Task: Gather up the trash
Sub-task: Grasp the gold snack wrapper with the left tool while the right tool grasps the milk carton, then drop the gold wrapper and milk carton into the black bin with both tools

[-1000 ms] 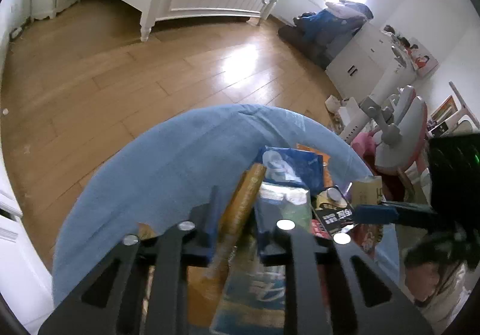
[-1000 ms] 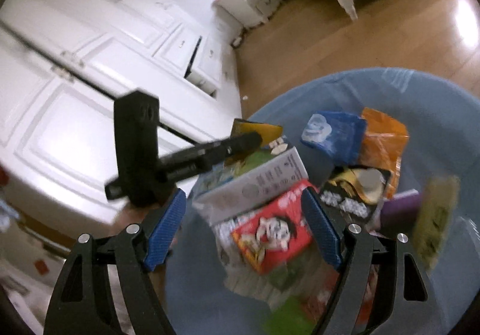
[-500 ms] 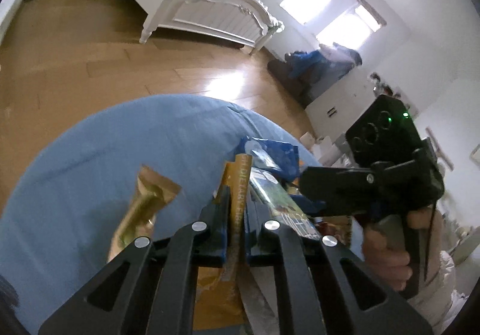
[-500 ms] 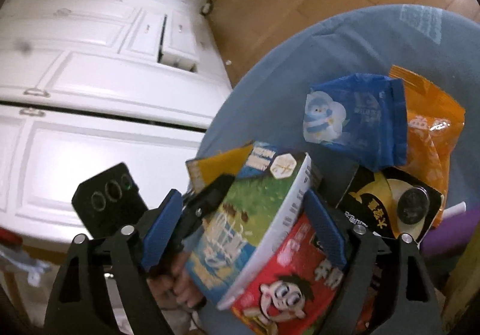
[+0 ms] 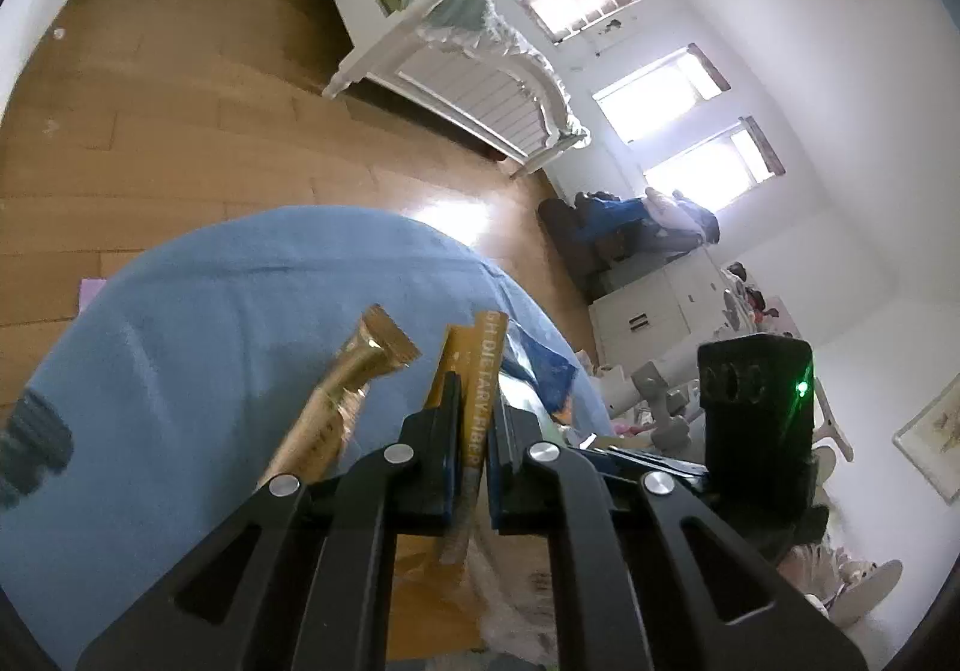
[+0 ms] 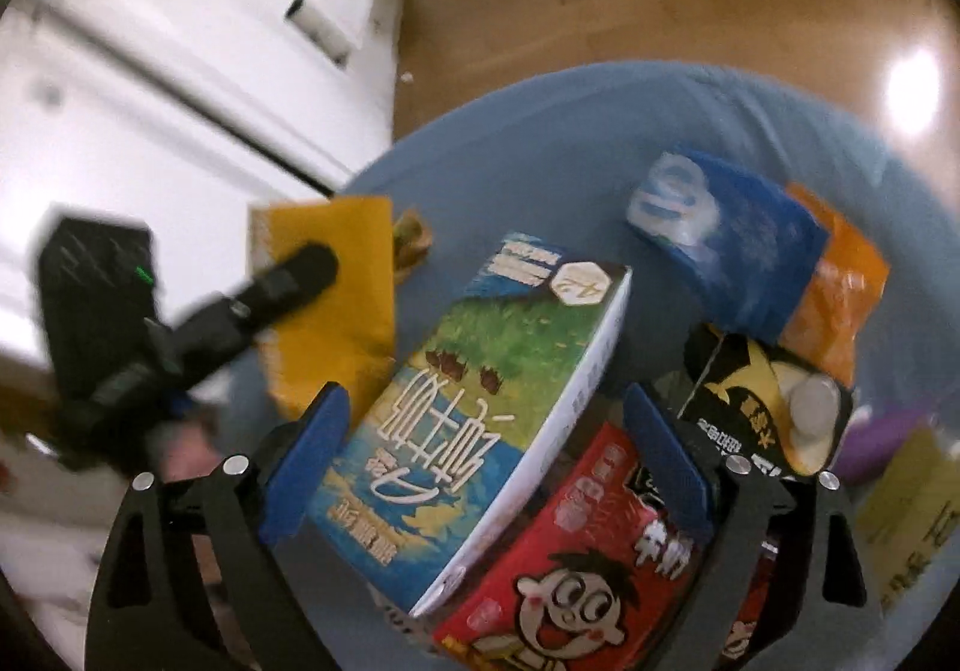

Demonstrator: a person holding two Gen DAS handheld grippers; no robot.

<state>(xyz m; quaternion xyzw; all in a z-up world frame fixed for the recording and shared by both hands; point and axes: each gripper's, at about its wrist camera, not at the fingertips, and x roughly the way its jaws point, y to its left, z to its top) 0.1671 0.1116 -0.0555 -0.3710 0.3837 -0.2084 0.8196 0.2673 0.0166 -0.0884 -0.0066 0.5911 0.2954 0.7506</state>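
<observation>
The left gripper point(image 5: 474, 458) is pinching a yellow packet point(image 5: 474, 419) between its narrow fingers point(image 5: 441, 467), near the edge of the blue table point(image 5: 228, 323). A gold wrapper point(image 5: 336, 413) is lying just beside it. The right gripper point(image 6: 486, 467) is holding its fingers point(image 6: 666, 461) wide around a milk carton point(image 6: 474, 425), possibly without touching it, as the view is blurred. A red carton point(image 6: 588, 563) is lying beside it.

The table point(image 5: 198, 311) wears a matt blue cloth. The floor point(image 5: 150, 131) is glossy wood, throwing back window glare. A gold wrapper point(image 5: 336, 401) looks like shiny foil. The milk carton point(image 6: 480, 413) is smooth printed card, the orange packet point(image 6: 840, 293) slick plastic film.
</observation>
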